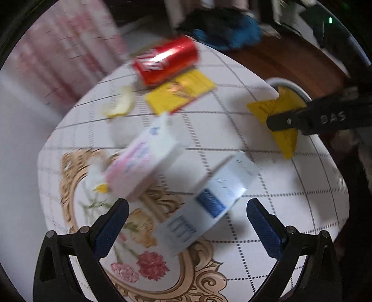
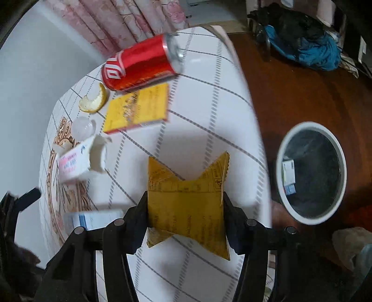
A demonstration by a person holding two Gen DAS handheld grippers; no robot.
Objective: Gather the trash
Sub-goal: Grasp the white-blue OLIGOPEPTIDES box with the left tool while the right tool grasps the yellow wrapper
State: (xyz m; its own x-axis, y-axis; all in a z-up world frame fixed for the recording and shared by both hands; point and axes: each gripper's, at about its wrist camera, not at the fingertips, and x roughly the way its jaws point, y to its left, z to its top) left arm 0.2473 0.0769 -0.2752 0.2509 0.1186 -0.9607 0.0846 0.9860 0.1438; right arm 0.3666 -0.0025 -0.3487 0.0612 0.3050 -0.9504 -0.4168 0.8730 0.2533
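Observation:
My right gripper [image 2: 186,204] is shut on a crumpled yellow wrapper [image 2: 188,199] and holds it above the table's right side; it also shows in the left wrist view [image 1: 276,104]. My left gripper [image 1: 187,216] is open and empty, its fingers on either side of a white and blue box [image 1: 209,202]. A pink and white box [image 1: 141,162], a yellow packet [image 1: 180,91], a red can [image 1: 166,60] and a fruit peel [image 1: 119,103] lie on the table. A white trash bin [image 2: 311,172] stands on the floor to the right.
The round table [image 2: 204,76] has a white checked cloth. A small box lies inside the bin [image 2: 288,176]. A clear plastic ball [image 2: 82,127] sits by the pink box. Pink curtains [image 2: 130,18] hang behind. A blue cloth pile [image 2: 309,48] lies on the wooden floor.

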